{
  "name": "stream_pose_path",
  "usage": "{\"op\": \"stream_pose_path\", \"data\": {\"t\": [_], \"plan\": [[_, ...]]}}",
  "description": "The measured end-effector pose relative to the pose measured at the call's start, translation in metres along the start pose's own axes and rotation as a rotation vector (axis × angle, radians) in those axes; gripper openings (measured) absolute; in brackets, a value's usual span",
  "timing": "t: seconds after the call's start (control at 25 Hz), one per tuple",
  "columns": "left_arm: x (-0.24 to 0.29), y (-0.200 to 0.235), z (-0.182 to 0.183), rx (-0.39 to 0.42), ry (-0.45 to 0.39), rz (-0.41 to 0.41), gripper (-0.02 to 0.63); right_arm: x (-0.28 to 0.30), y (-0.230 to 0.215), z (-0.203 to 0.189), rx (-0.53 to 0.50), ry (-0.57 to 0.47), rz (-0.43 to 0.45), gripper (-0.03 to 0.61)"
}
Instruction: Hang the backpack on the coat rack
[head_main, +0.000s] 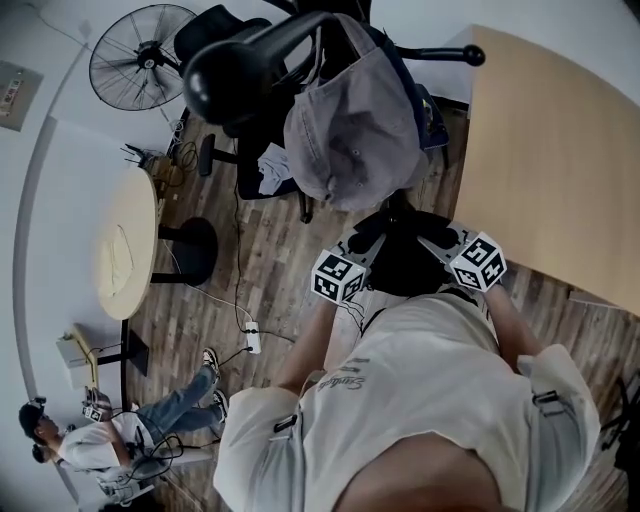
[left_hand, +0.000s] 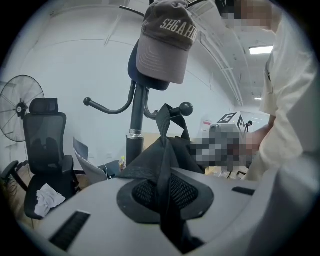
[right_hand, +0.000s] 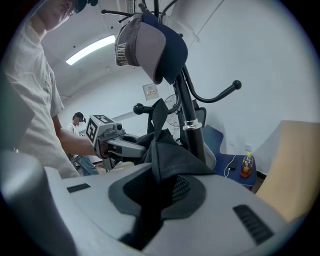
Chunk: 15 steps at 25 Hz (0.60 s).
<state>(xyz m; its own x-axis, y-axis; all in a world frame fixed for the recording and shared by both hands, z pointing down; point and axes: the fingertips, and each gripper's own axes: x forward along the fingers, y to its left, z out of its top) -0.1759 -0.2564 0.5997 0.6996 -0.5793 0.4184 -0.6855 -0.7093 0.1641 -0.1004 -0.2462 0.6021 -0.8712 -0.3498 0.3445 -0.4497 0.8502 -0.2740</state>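
Observation:
The black backpack hangs between my two grippers, just in front of the coat rack pole. My left gripper is shut on a black strap and mesh fabric. My right gripper is shut on a fold of the same bag. The bag's top loop stands up close to a ball-tipped hook; whether they touch I cannot tell. A grey cap hangs on the top of the rack, above the bag. Each gripper view shows the other gripper across the bag.
A black office chair and a standing fan are left of the rack. A wooden table lies to the right, a round table to the left. A person sits on the floor. A bottle rests on a blue seat.

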Motion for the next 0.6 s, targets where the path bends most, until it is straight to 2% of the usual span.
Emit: {"op": "stream_pose_path", "data": {"t": [0.6], "plan": [[0.020, 0.030, -0.017, 0.047, 0.083, 0.015, 0.054, 0.020, -0.025, -0.018, 0.116, 0.051, -0.039, 0.051]]}}
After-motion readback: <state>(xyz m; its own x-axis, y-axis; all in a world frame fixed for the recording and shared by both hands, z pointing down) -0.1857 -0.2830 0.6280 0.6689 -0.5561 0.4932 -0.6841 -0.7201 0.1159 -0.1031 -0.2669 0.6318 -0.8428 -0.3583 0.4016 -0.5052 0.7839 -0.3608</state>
